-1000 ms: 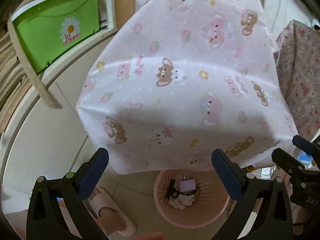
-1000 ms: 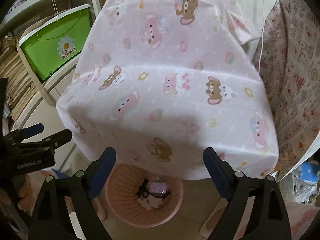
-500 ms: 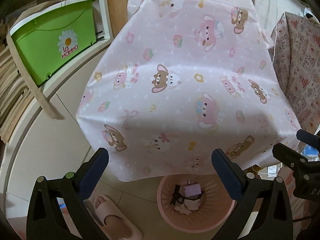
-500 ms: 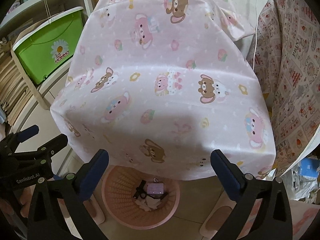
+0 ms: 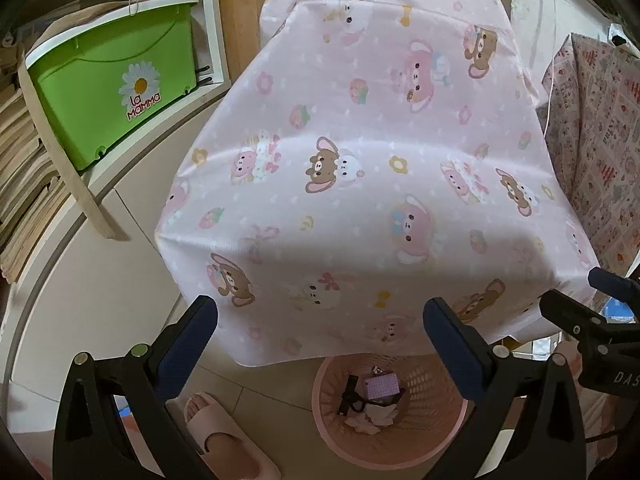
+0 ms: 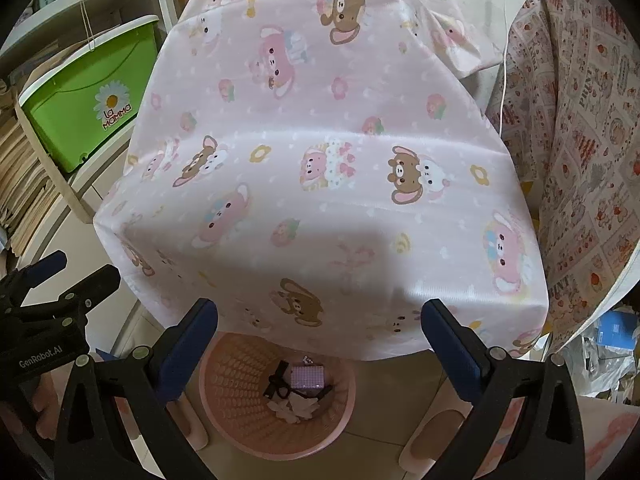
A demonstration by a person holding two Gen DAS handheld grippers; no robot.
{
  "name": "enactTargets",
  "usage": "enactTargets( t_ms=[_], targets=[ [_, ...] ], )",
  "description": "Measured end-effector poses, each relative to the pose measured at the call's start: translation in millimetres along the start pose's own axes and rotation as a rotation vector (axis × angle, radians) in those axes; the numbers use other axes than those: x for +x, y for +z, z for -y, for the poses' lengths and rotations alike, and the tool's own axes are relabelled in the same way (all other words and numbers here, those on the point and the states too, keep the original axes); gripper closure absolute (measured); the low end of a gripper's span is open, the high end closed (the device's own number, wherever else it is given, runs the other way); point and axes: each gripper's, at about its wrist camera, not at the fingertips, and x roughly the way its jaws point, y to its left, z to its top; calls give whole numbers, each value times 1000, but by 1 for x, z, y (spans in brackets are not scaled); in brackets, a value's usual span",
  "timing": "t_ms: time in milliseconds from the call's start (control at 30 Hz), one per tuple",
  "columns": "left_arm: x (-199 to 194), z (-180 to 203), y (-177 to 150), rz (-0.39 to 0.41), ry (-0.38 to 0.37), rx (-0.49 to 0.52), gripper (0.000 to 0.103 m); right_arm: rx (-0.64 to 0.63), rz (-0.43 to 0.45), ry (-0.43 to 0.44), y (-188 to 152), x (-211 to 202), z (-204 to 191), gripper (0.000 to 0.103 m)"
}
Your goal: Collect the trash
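Note:
A pink mesh waste basket stands on the tiled floor under the front edge of a table draped in a pink cartoon-print cloth. Inside it lie a small purple checked packet, a black clip-like piece and crumpled white tissue. My left gripper hovers above the basket, open, nothing between its blue pads. My right gripper hangs over the basket too, jaws wide open and empty. Each gripper shows at the edge of the other's view.
A green storage box sits on a white shelf at the left, with stacked papers beside it. Another patterned cloth hangs at the right. A person's foot in a pink slipper stands left of the basket.
The right gripper's jaws spread a little wider. Both views shifted slightly; the basket and its contents lie as before.

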Motion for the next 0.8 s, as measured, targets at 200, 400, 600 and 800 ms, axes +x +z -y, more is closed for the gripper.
enactTargets(
  t_ms=[200,400,600,800],
  targets=[
    [-2,8,-2,15,7,50,1,3,1,1,1,1,1,0],
    [-2,8,-1,17,-5,45,1,12,4,-2,1,0,3,0],
    [-1,8,-2,16,-4,45,1,17,5,-2,0,-1,5,0],
    [0,8,-2,14,1,45,1,19,7,-4,1,-2,5,1]
  ],
)
